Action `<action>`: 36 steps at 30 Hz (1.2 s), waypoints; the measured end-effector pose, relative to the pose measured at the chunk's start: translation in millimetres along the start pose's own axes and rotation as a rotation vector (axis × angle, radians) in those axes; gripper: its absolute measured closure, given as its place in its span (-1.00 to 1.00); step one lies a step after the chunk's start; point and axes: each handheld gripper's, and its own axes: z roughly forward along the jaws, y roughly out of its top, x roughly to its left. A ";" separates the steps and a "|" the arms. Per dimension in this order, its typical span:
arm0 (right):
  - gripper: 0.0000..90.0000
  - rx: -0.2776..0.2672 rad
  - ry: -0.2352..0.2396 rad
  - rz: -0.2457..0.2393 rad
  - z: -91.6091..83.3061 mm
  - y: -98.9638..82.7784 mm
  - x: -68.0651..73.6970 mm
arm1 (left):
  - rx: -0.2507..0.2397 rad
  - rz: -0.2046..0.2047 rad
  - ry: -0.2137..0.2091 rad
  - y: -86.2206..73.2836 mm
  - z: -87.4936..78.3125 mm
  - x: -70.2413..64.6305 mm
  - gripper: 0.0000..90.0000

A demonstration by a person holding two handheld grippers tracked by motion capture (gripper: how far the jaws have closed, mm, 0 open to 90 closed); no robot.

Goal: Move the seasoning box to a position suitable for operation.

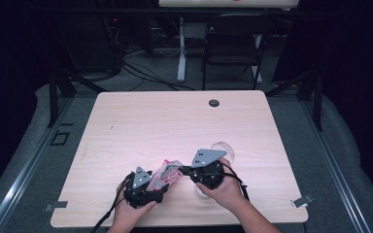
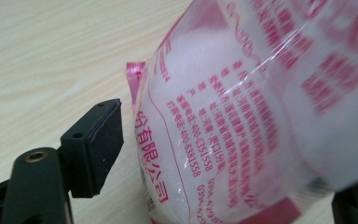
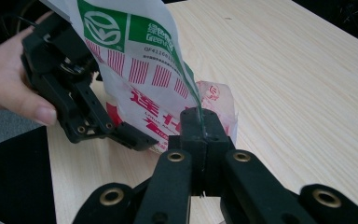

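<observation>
One clear plastic bag [image 1: 167,172] with red print is lying between our two grippers near the front edge of the table [image 1: 175,121]; we are seeing white granular contents through the film in the left gripper view [image 2: 261,107], and a green logo panel with red bars and characters on the side facing the right gripper view [image 3: 140,60]. We are bringing both hands in from the bottom of the high view, each wrapped around its gripper body, with the two sets of jaws angled toward each other. We are keeping the right gripper [image 3: 200,123] clenched on an edge of the bag, its two jaws pressed together on the film and the bag rising above them. We are holding the left gripper [image 1: 148,184] released: its jaws are standing apart, with the bag bulging between them, and the one pad [image 2: 100,144] in sight is sitting just beside the film without pressing on it.
</observation>
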 end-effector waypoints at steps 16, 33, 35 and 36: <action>1.00 -0.016 0.000 0.011 -1.2 -5.2 1.2 | 0.076 0.000 -0.004 -5.7 18.7 -1.0 -0.53; 1.00 -0.016 0.000 0.014 -1.0 -6.9 1.7 | 0.125 0.022 0.004 -3.9 25.0 -1.6 -0.47; 1.00 -0.016 0.002 0.013 -0.5 -7.3 1.7 | 0.123 0.038 0.019 -4.2 25.3 -4.2 -0.41; 1.00 -0.018 0.000 0.014 -0.2 -7.6 1.8 | 0.121 0.034 0.020 -4.3 25.2 -4.2 -0.39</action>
